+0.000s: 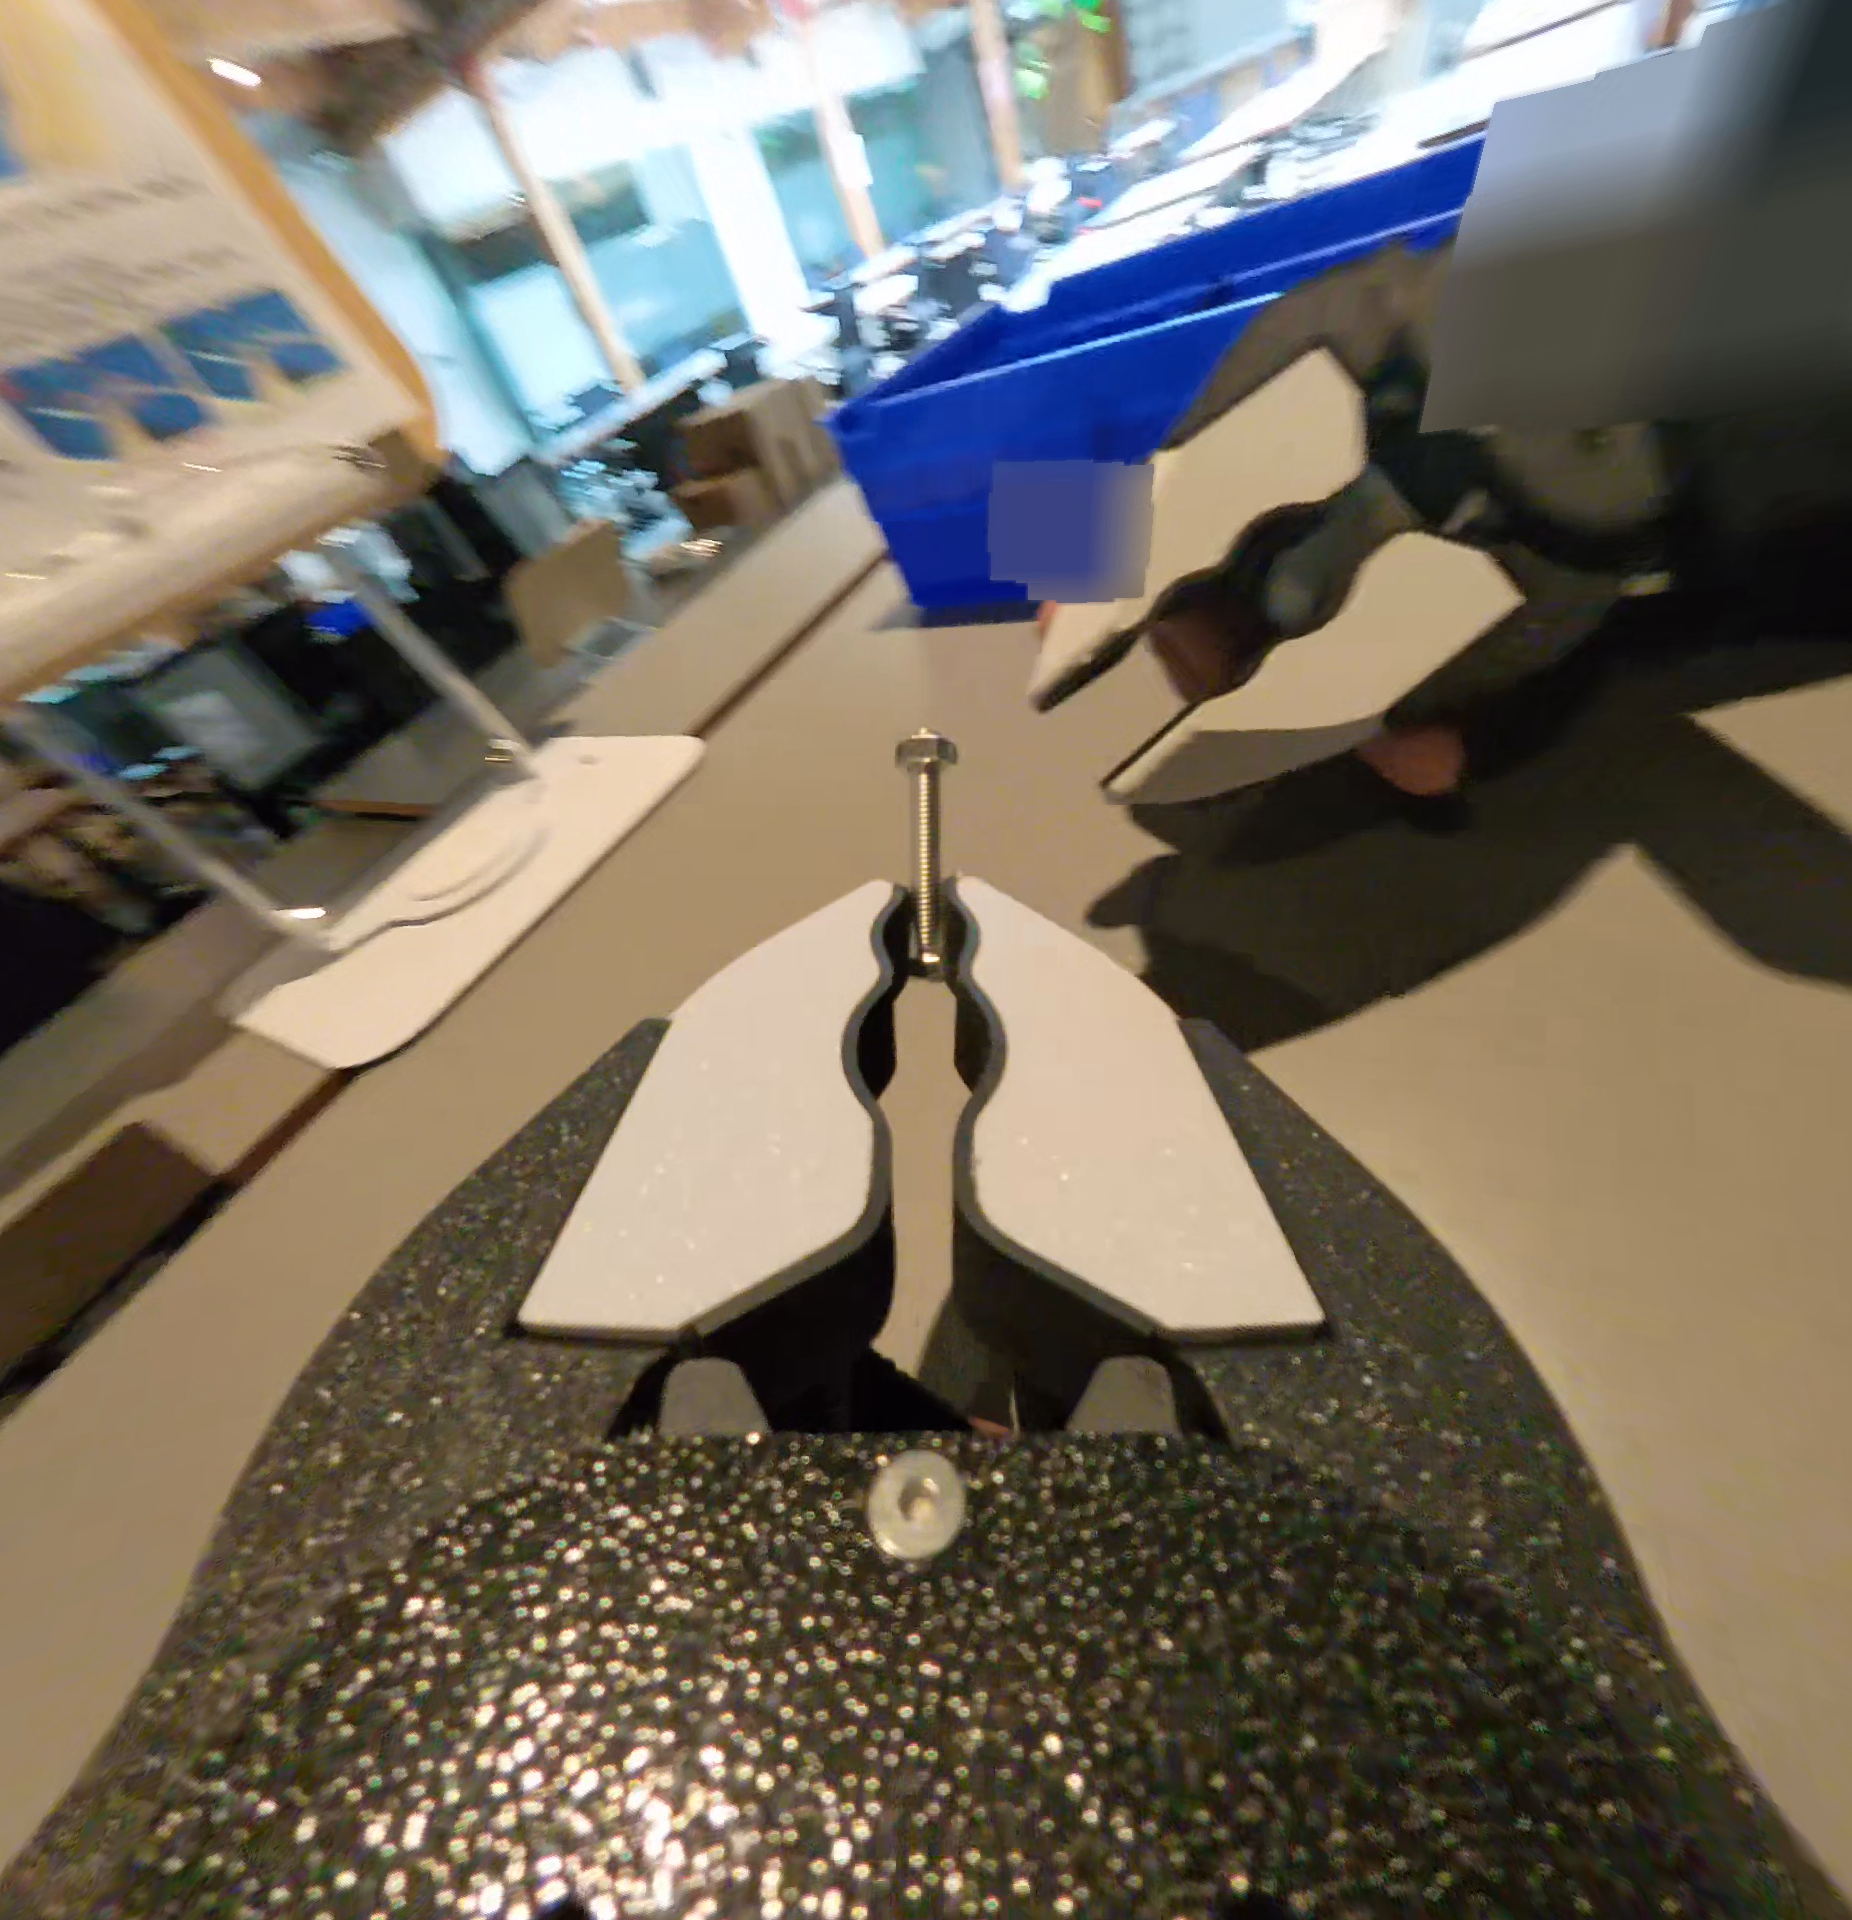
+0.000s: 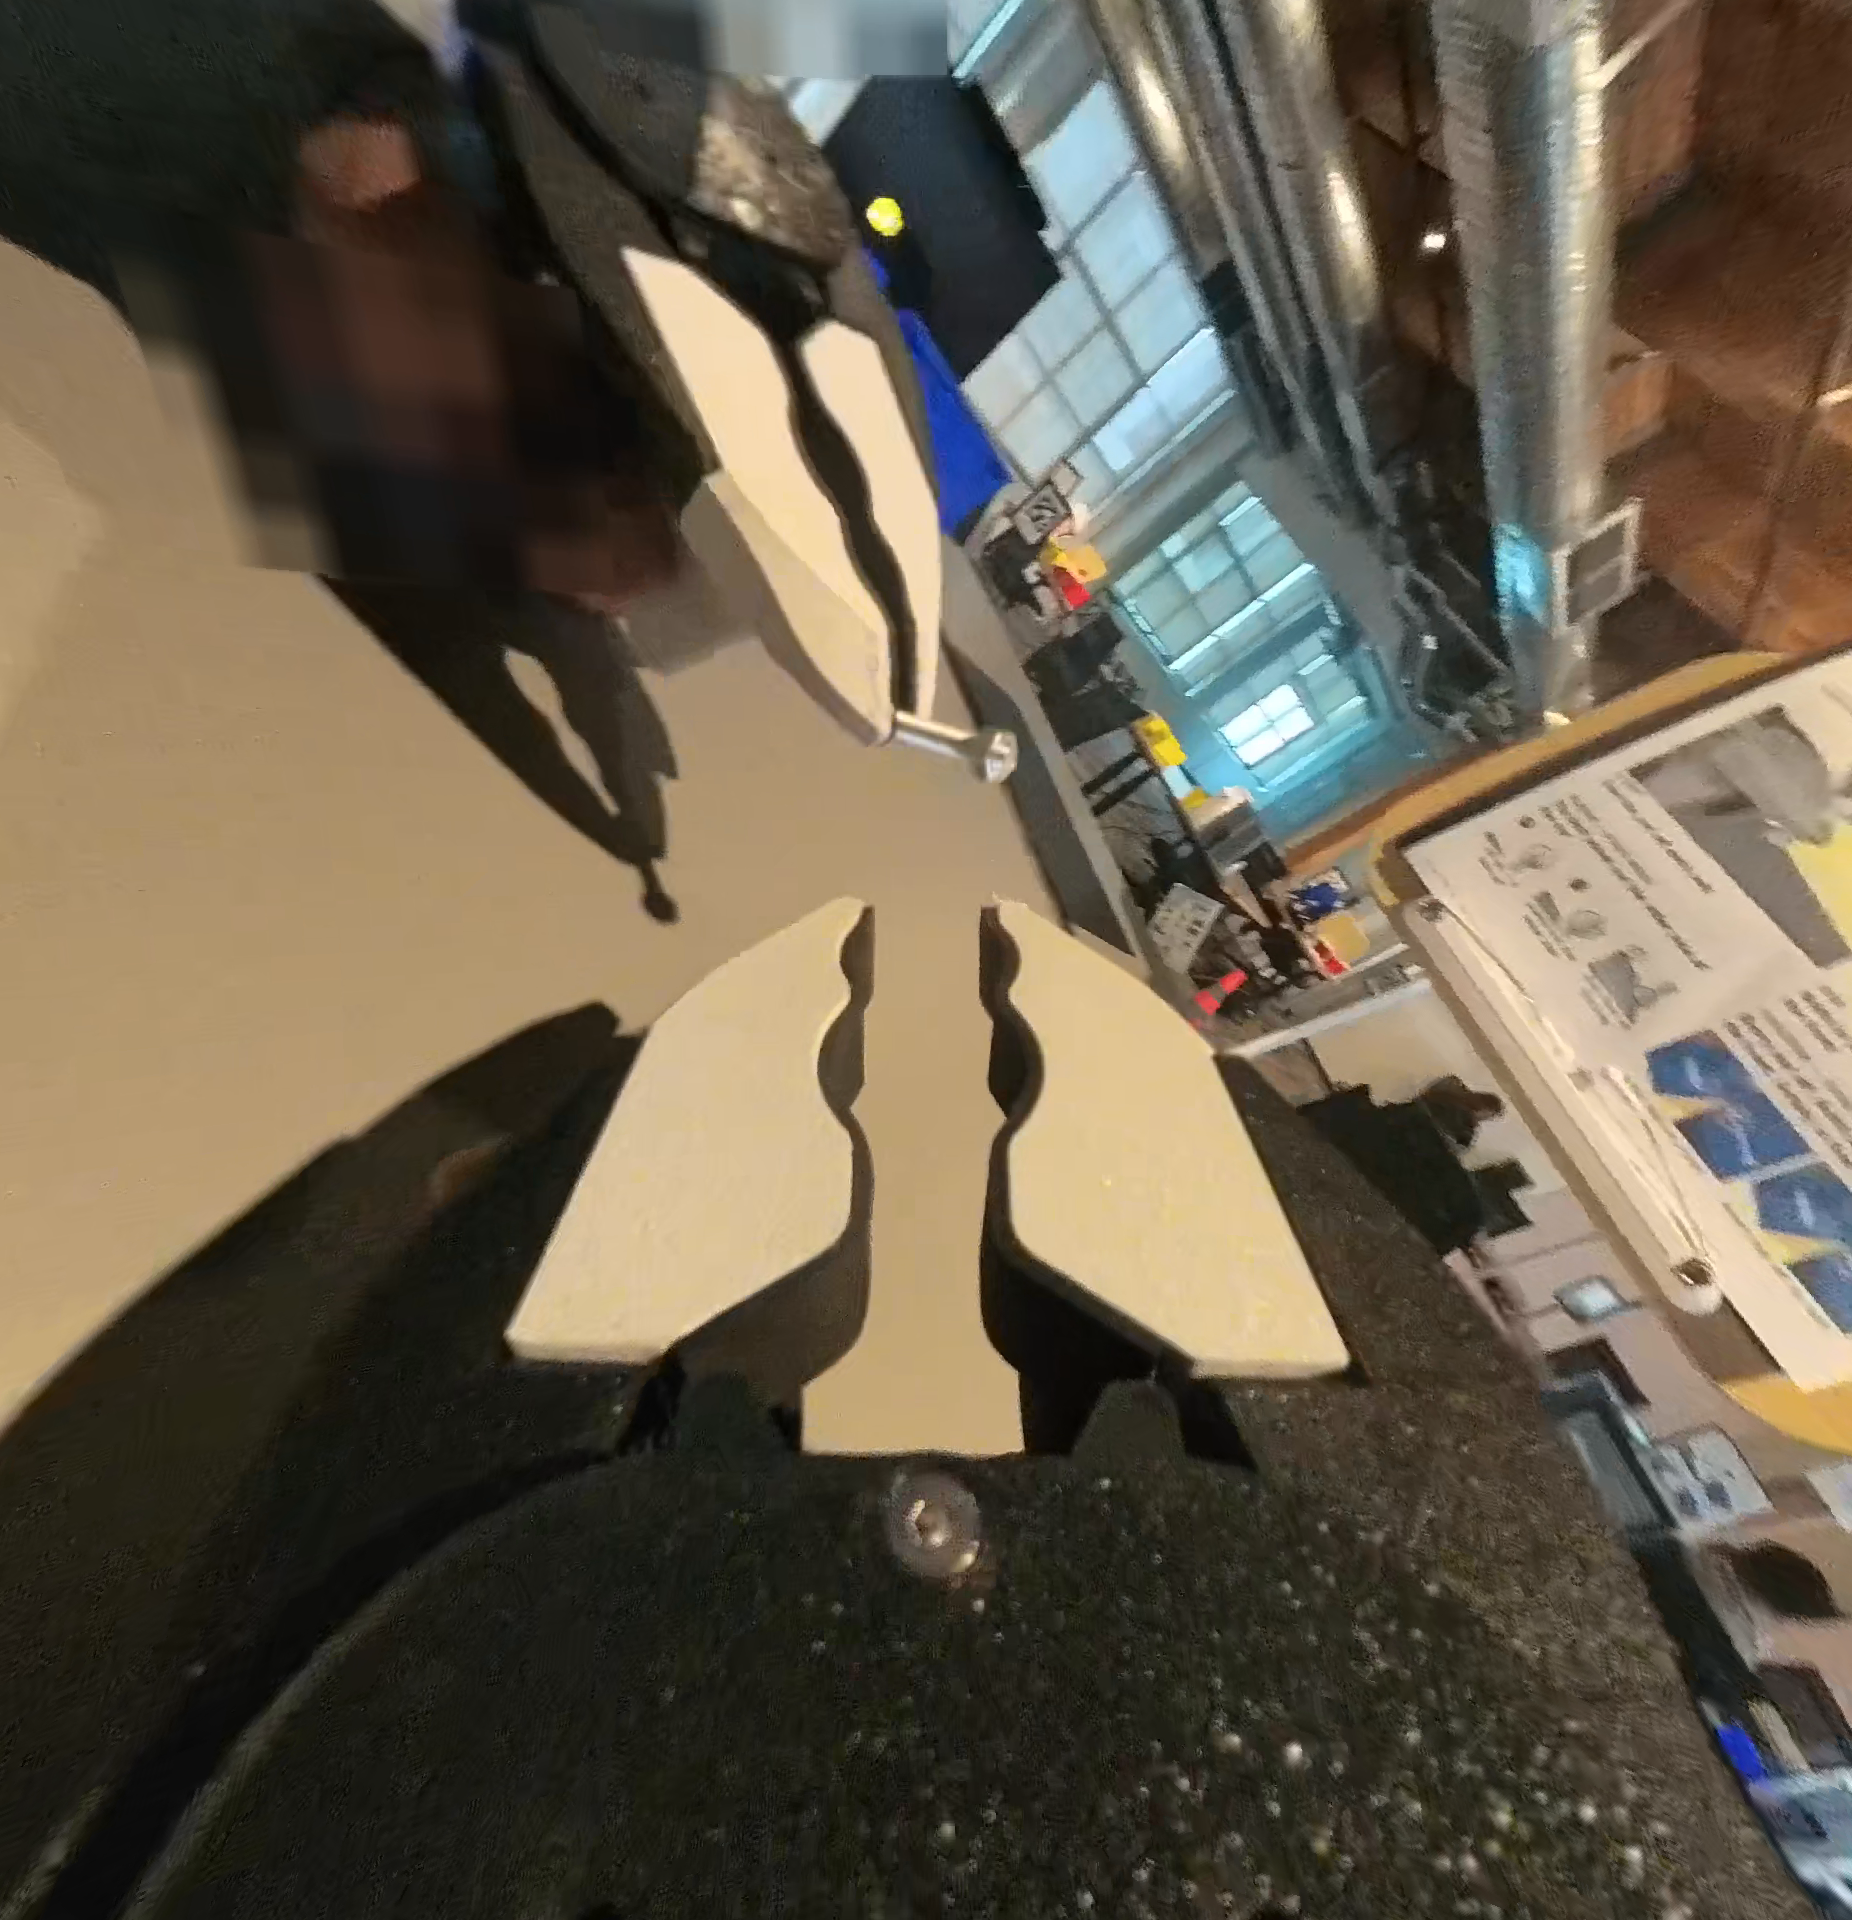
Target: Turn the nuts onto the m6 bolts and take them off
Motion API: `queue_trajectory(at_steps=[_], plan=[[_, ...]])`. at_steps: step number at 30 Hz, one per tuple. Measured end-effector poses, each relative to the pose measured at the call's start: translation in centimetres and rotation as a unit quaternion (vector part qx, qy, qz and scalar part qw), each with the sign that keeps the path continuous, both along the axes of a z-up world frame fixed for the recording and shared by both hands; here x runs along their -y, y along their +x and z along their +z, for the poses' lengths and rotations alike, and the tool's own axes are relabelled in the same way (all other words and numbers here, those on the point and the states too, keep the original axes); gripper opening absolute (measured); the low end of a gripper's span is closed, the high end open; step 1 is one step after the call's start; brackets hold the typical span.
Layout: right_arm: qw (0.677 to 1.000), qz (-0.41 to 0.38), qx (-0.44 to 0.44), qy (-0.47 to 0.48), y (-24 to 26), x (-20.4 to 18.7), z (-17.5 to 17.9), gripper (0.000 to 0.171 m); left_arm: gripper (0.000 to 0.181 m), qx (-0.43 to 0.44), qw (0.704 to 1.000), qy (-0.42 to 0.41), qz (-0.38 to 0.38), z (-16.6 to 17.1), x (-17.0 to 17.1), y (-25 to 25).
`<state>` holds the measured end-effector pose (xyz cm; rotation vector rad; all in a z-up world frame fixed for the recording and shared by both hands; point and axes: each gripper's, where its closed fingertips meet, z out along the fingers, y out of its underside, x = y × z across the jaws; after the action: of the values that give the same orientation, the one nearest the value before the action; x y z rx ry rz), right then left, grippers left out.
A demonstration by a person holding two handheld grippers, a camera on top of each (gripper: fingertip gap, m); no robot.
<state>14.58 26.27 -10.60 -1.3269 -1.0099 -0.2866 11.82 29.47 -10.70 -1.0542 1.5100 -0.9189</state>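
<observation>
Item: 1 bolt [image 1: 922, 852], frame centre, pinched at its lower shank by the left gripper [image 1: 927, 914]; nut [image 1: 924, 750] at its far tip. Likely light, stiff, slippery — grip the nut's flats. Right gripper [image 2: 927, 914] spread, empty. Right wrist view alone shows the bolt [image 2: 953, 743] clear above the table [image 2: 278, 831].

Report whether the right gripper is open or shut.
Open. The right gripper shows bare table between its fingers, nothing held. The left gripper clamps the bolt.
</observation>
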Motion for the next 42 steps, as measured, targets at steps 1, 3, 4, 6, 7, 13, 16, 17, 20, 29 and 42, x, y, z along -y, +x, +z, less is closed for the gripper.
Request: queue_trajectory(at_steps=[1, 3, 4, 6, 7, 13, 16, 17, 20, 29, 42], plan=[[1.000, -0.011, -0.005, 0.011, 0.4, -0.2, 0.3, 0.019, 0.005, 0.010, 1.000, 0.015, 0.024, 0.2, -0.5, 0.1], [0.999, -0.026, -0.017, 0.028, 0.9, -0.4, 0.9, 0.017, 0.005, 0.019, 0.997, 0.045, 0.054, 0.3, -1.0, 0.2], [0.998, -0.034, -0.023, 0.037, 1.2, -0.5, 1.2, 0.017, 0.005, 0.021, 0.996, 0.059, 0.069, 0.3, -1.1, 0.3], [0.997, -0.047, -0.034, 0.049, 1.6, -0.6, 1.8, 0.017, 0.005, 0.024, 0.992, 0.081, 0.091, 0.2, -1.4, 0.3], [0.996, -0.052, -0.040, 0.054, 1.8, -0.6, 2.0, 0.017, 0.005, 0.025, 0.991, 0.089, 0.099, 0.2, -1.4, 0.3], [0.992, -0.083, -0.059, 0.073, 3.2, -0.7, 2.9, 0.016, 0.005, 0.024, 0.983, 0.123, 0.131, 0.3, -1.4, 0.1], [0.990, -0.092, -0.068, 0.079, 3.7, -0.7, 3.1, 0.016, 0.005, 0.019, 0.980, 0.141, 0.137, 0.2, -1.0, 0.0], [0.990, -0.095, -0.068, 0.080, 3.9, -0.7, 3.2, 0.016, 0.005, 0.016, 0.980, 0.147, 0.135, 0.2, -0.8, 0.0], [0.989, -0.103, -0.063, 0.082, 4.1, -0.8, 3.1, 0.015, 0.005, 0.014, 0.978, 0.163, 0.128, 0.1, -0.1, 0.1], [0.990, -0.112, -0.026, 0.085, 3.7, -1.0, 2.6, 0.014, 0.005, 0.027, 0.979, 0.148, 0.137, 0.5, -0.2, 0.2], [0.989, -0.111, -0.050, 0.083, 4.1, -1.1, 2.8, 0.014, 0.005, 0.029, 0.974, 0.143, 0.172, 0.5, -1.6, 0.1]])
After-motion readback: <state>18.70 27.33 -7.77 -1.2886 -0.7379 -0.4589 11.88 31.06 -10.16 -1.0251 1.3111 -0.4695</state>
